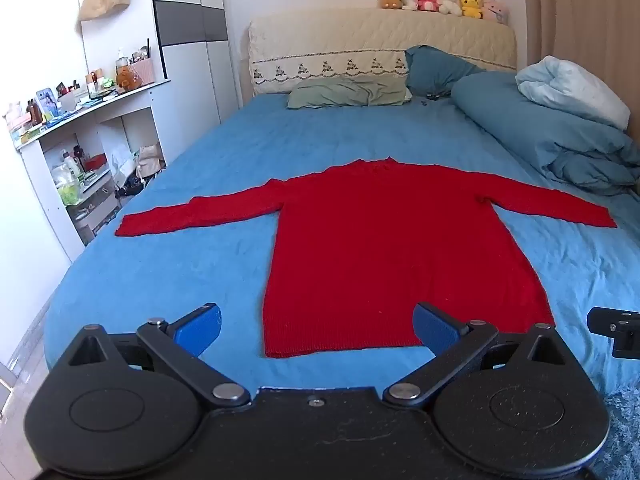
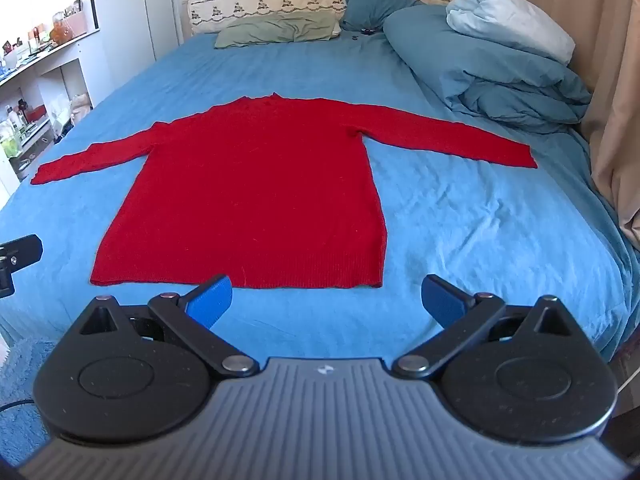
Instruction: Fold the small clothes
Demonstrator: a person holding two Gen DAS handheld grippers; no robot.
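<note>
A red long-sleeved sweater (image 1: 384, 248) lies flat on the blue bed sheet (image 1: 180, 264), sleeves spread out to both sides, hem toward me. It also shows in the right wrist view (image 2: 260, 192). My left gripper (image 1: 318, 322) is open and empty, held just before the hem's left half. My right gripper (image 2: 328, 296) is open and empty, just before the hem's right corner. Both have blue pads (image 1: 200, 326) (image 2: 442, 298).
A folded blue duvet (image 1: 560, 140) with a pale blanket lies at the far right. Pillows (image 1: 348, 92) and a cream headboard with plush toys (image 1: 440, 0) are at the back. Cluttered white shelves (image 1: 80, 140) stand left of the bed. A curtain (image 2: 616, 100) hangs at right.
</note>
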